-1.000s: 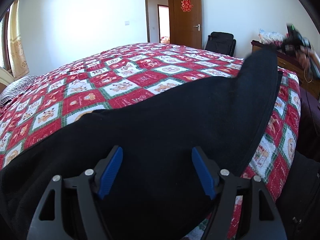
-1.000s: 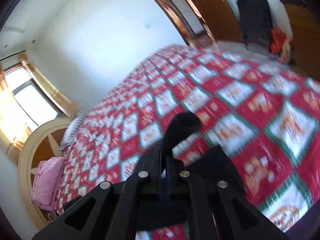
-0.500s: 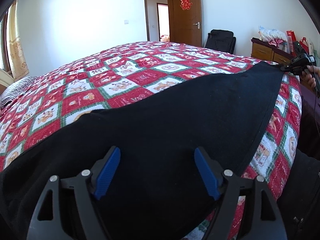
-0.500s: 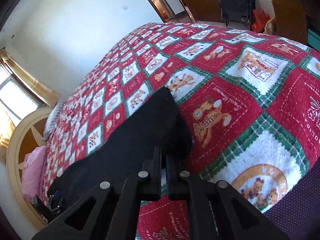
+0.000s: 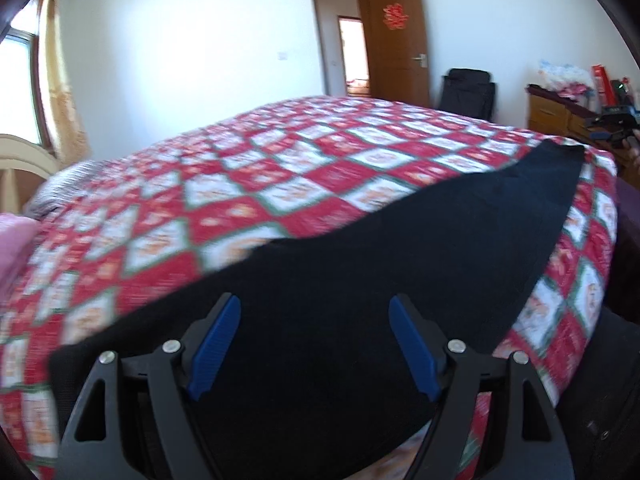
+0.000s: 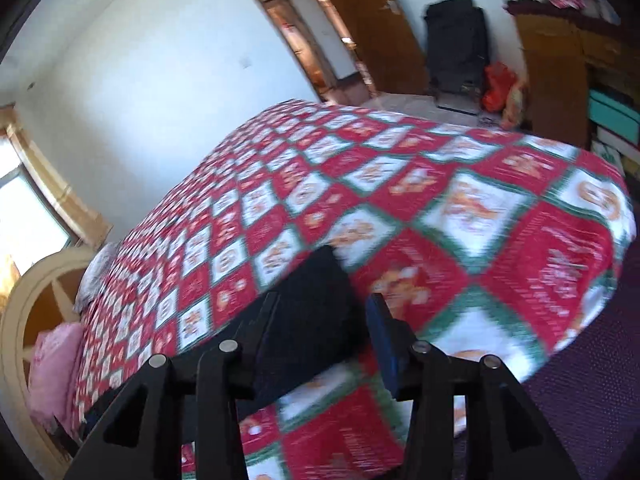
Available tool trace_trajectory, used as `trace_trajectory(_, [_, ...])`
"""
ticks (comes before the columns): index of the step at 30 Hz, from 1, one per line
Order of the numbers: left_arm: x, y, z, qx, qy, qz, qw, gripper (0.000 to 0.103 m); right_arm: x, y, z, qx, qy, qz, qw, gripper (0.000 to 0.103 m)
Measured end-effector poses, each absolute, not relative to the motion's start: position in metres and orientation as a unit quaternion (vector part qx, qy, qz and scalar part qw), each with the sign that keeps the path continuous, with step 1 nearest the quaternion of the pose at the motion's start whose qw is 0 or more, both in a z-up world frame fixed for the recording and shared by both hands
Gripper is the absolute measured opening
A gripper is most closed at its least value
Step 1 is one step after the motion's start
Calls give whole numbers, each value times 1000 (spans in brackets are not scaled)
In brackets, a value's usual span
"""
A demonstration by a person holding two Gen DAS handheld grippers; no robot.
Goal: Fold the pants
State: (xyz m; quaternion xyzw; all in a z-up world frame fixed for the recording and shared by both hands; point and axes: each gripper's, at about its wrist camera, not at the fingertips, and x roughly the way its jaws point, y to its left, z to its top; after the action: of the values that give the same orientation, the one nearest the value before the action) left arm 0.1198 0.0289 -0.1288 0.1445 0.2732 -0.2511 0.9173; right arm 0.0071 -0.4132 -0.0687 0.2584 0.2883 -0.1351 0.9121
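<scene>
Black pants [image 5: 400, 240] are lying flat along the near edge of a bed under a red, white and green quilt [image 5: 280, 168]. The left gripper [image 5: 316, 344] is hovering above the wide end, its jaws spread and empty. The right gripper [image 6: 324, 320] is sitting at the narrow leg end [image 6: 316, 300], its jaws opening with the cloth lying between them, unpinched.

Black pants [image 5: 360, 280] flat and stretched lengthwise along the near edge of the red patchwork quilt [image 5: 280, 168]
</scene>
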Motion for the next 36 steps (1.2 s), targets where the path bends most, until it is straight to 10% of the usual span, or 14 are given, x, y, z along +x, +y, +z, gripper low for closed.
trace_trajectory(14, [147,231,-125,-8,345,-39,938,84,120,-208,-126,140,366,93,915,48])
trace_trajectory(28, [201,209,-156,-77,392,-97,911,59,127,-150,-162,112,392,121,905,48])
trace_trajectory(32, [191,213,-149,-87,372,-105,918,28,126,-151,-169,115,396,118,903,48])
trace_trajectory(36, [187,223,-142,-107,356,-88,924,22,126,-147,-172,112,395,118,904,48])
